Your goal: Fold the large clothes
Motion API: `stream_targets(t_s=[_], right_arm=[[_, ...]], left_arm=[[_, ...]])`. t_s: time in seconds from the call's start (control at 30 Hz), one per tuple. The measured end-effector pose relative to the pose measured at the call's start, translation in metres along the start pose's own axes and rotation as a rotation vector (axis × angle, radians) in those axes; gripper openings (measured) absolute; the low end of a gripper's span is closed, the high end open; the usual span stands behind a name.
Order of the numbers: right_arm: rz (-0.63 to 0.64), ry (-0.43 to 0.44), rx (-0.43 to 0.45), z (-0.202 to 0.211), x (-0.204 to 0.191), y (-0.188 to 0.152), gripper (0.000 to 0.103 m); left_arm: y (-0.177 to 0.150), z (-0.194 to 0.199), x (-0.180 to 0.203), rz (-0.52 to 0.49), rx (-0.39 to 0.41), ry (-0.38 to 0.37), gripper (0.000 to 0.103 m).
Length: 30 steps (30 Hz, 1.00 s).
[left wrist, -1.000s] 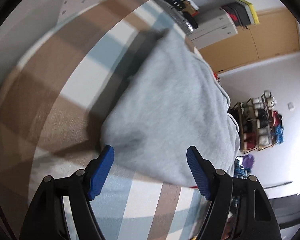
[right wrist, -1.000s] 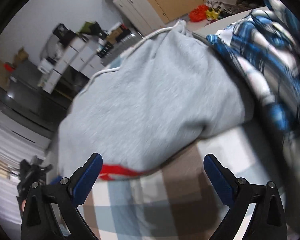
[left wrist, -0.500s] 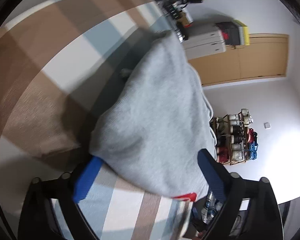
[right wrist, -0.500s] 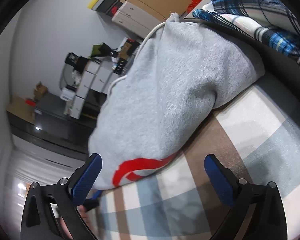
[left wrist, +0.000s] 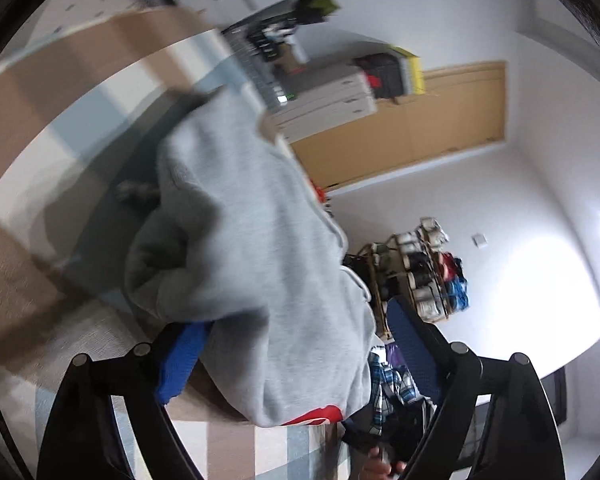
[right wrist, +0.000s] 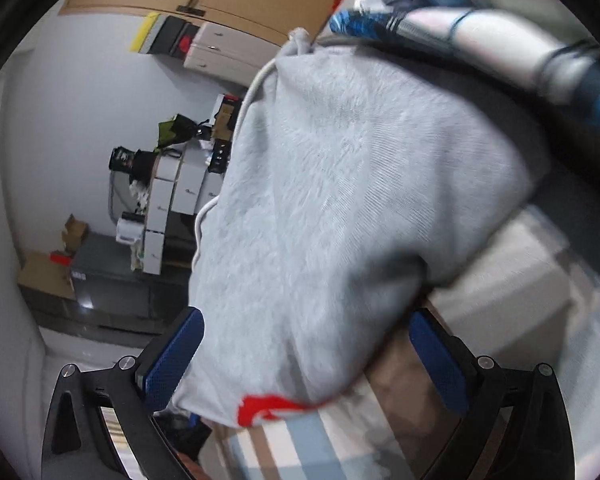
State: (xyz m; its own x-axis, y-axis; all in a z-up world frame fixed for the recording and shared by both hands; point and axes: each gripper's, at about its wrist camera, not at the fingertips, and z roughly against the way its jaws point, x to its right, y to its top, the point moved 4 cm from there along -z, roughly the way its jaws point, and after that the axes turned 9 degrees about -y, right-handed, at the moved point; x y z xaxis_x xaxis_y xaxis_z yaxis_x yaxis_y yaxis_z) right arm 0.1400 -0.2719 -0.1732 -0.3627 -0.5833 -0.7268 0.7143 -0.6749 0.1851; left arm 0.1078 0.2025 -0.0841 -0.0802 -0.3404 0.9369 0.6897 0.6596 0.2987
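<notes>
Left claw (left wrist: pixel 296 352) straddles bunched grey sweatshirt (left wrist: pixel 256 264), red print.

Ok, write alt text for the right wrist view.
A folded light grey fleece hoodie with a red print fills the frame, its near edge between the open blue-padded fingers of the right gripper. It lies on a brown, white and blue checked cloth; blue plaid fabric lies behind.
</notes>
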Motion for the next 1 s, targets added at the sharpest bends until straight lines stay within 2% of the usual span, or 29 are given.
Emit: stream_targets(t_s=[0.1, 0.17, 0.23, 0.27, 0.3, 0.33, 0.37, 0.4, 0.5, 0.57, 0.63, 0.67, 0.7, 0.73, 0.8, 0.87, 0.9, 1.0], right_arm=[[0.0, -0.01, 0.016, -0.009, -0.009, 0.005, 0.103], [0.003, -0.041, 0.024, -0.015, -0.012, 0.006, 0.103], [0.057, -0.082, 0.065, -0.016, -0.018, 0.007, 0.102], [0.097, -0.113, 0.093, -0.015, -0.021, 0.007, 0.088], [0.141, -0.182, 0.114, -0.014, -0.022, 0.005, 0.072], [0.195, -0.268, 0.139, -0.014, -0.023, 0.004, 0.045], [0.24, -0.313, 0.16, -0.014, -0.025, 0.002, 0.044], [0.237, -0.296, 0.158, -0.015, -0.024, 0.002, 0.044], [0.191, -0.242, 0.142, -0.014, -0.015, 0.005, 0.04], [0.176, -0.213, 0.139, -0.012, -0.012, 0.007, 0.03], [0.175, -0.198, 0.137, -0.012, -0.01, 0.008, 0.023], [0.176, -0.18, 0.14, -0.011, -0.009, 0.008, 0.018], [0.181, -0.173, 0.144, -0.01, -0.01, 0.007, 0.015], [0.191, -0.169, 0.143, -0.011, -0.01, 0.007, 0.011], [0.213, -0.159, 0.144, -0.009, -0.012, 0.006, 0.007], [0.216, -0.148, 0.142, -0.008, -0.014, 0.004, 0.006], [0.217, -0.143, 0.141, -0.007, -0.015, 0.004, 0.006], [0.229, -0.136, 0.142, -0.006, -0.016, 0.005, 0.006]], left_arm=[[-0.001, -0.003, 0.002, -0.039, -0.005, 0.037, 0.085], [-0.001, -0.007, -0.009, -0.012, -0.022, 0.089, 0.085], [-0.001, -0.009, -0.02, 0.013, -0.032, 0.131, 0.085], [-0.002, -0.009, -0.025, 0.022, -0.034, 0.161, 0.085], [-0.003, -0.009, -0.029, 0.024, -0.033, 0.208, 0.085], [-0.005, -0.008, -0.034, 0.032, -0.024, 0.28, 0.085], [-0.007, -0.007, -0.038, 0.044, -0.017, 0.324, 0.086], [-0.009, -0.007, -0.042, 0.062, -0.016, 0.361, 0.085], [-0.011, -0.007, -0.039, 0.035, -0.003, 0.385, 0.086], [-0.014, -0.008, -0.037, 0.012, 0.009, 0.387, 0.086], [-0.014, -0.01, -0.037, 0.004, 0.02, 0.358, 0.085], [-0.014, -0.008, -0.04, 0.009, 0.035, 0.338, 0.08], [-0.013, -0.005, -0.043, 0.017, 0.061, 0.358, 0.046], [-0.01, -0.003, -0.048, 0.035, 0.08, 0.392, 0.026], [-0.008, 0.002, -0.059, 0.079, 0.091, 0.352, 0.017], [-0.009, 0.004, -0.055, 0.08, 0.107, 0.34, 0.009], [-0.011, 0.005, -0.049, 0.062, 0.115, 0.356, 0.005], [-0.019, 0.009, -0.038, 0.024, 0.145, 0.415, 0.003]])
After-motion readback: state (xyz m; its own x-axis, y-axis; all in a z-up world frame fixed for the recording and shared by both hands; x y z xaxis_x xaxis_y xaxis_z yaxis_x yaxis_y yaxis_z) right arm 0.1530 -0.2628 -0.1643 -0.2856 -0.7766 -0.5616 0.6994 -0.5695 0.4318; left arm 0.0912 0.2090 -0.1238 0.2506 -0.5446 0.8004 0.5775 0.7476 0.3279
